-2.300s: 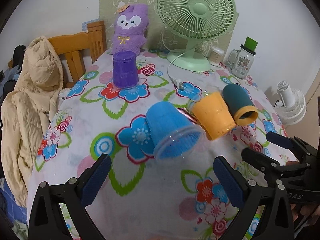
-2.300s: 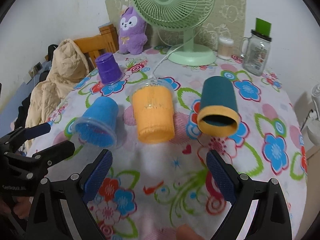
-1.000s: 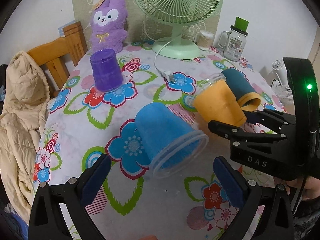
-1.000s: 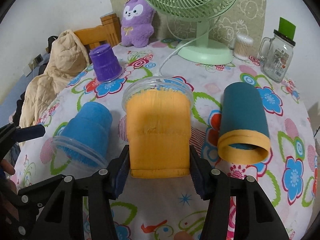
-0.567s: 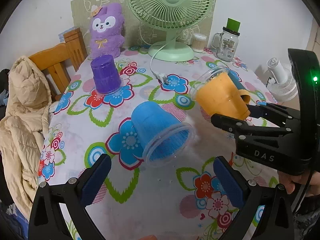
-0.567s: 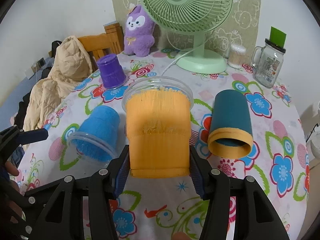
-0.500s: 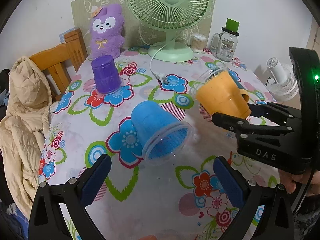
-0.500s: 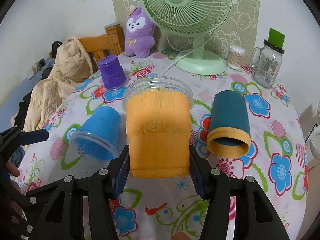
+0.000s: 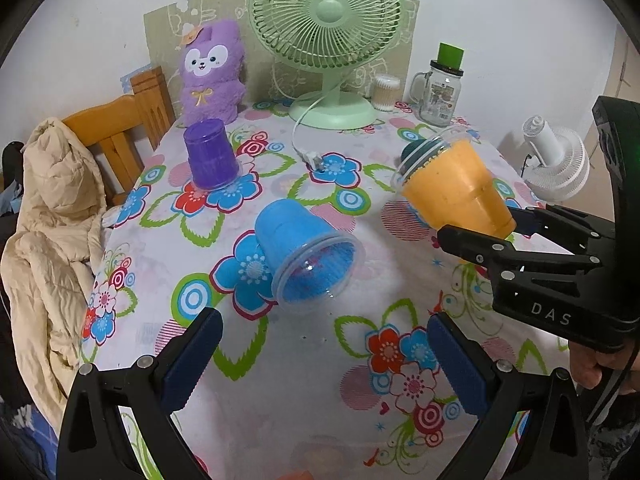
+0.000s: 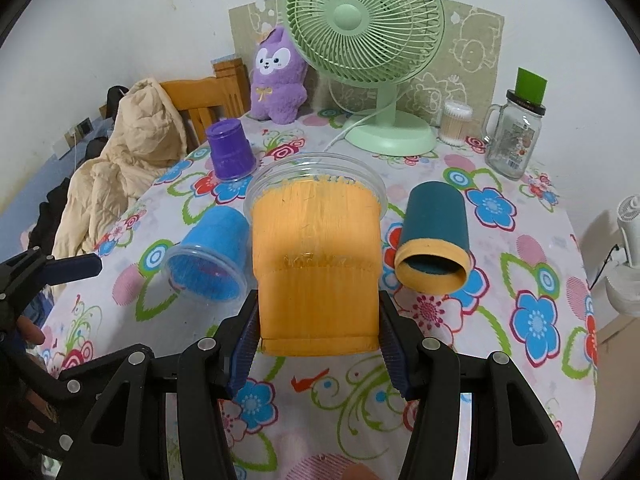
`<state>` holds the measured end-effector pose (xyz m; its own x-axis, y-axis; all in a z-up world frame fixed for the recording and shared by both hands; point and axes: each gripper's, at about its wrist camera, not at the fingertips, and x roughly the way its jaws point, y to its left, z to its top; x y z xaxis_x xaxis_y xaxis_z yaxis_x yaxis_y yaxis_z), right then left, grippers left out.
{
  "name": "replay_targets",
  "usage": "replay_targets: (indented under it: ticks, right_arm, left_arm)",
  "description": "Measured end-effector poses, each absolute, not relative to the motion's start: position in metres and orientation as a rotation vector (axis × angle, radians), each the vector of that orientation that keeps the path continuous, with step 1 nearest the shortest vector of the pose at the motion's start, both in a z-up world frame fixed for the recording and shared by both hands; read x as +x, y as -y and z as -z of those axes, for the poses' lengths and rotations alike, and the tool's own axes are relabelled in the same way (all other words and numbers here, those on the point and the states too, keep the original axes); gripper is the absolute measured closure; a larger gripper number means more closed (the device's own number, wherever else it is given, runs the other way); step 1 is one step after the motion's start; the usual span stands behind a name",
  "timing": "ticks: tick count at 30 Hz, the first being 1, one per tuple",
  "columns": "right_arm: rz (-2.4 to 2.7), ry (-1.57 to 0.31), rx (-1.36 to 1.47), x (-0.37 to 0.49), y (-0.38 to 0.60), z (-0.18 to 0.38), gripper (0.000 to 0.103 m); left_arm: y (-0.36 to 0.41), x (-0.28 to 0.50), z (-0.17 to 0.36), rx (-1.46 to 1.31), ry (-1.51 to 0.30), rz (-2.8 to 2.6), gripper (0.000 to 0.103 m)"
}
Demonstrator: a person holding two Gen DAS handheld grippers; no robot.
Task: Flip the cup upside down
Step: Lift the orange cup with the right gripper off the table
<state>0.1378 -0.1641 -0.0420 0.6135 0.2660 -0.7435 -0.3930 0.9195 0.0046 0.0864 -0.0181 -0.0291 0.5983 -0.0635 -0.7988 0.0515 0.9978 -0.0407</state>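
a round tabletop (image 10: 520, 360) covered in a white cloth with bright flower prints fills both views. the right gripper (image 10: 318, 344) has its two blue-padded fingers (image 10: 245, 344) pinching the narrow base end of an orange cup (image 10: 316, 264), which is lifted off the tabletop and tilted, its clear-rimmed mouth pointing away toward the far side. in the left wrist view the same orange cup (image 9: 456, 196) hangs in the air at the right, held by the right gripper (image 9: 480, 232), mouth angled up and to the left. the left gripper (image 9: 324, 360) hovers low at the near edge with its fingers (image 9: 192, 356) spread wide apart and nothing between them. just beyond it a blue cup (image 9: 304, 248) lies on its side on the tabletop, open mouth facing the near side. to the right of the orange cup, a dark teal cup (image 10: 434, 236) with a yellow-orange rim also lies on its side, mouth facing near. farther back on the left a purple cup (image 10: 232, 148) stands upside down. along the far edge sit a purple plush toy (image 10: 280, 80), a green desk fan (image 10: 368, 32), a small jar of cotton swabs (image 10: 456, 122) and a glass mug jar with a green lid (image 10: 516, 136). a wooden chair (image 10: 208, 100) draped with a beige padded coat (image 10: 132, 148) stands at the left of the tabletop.
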Motion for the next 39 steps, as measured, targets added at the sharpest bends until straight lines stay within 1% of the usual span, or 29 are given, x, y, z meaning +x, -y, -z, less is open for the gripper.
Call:
replay_targets:
  ticks: [23,32,39]
  right_arm:
    - [-0.357,-0.809,-0.162,0.093,0.172,0.033,0.045]
    - [-0.338,-0.827,-0.142,0.076,0.179,0.04,0.045]
    - [-0.32,-0.86,-0.094,0.06,0.187,0.056,0.045]
  left_arm:
    - [0.032,0.049,0.026,-0.028,-0.923,0.072,0.0]
    - [0.04,0.033,0.038,-0.037,-0.952,0.091,0.0]
    - [0.043,0.019,0.048,-0.056,-0.972,0.098,0.0]
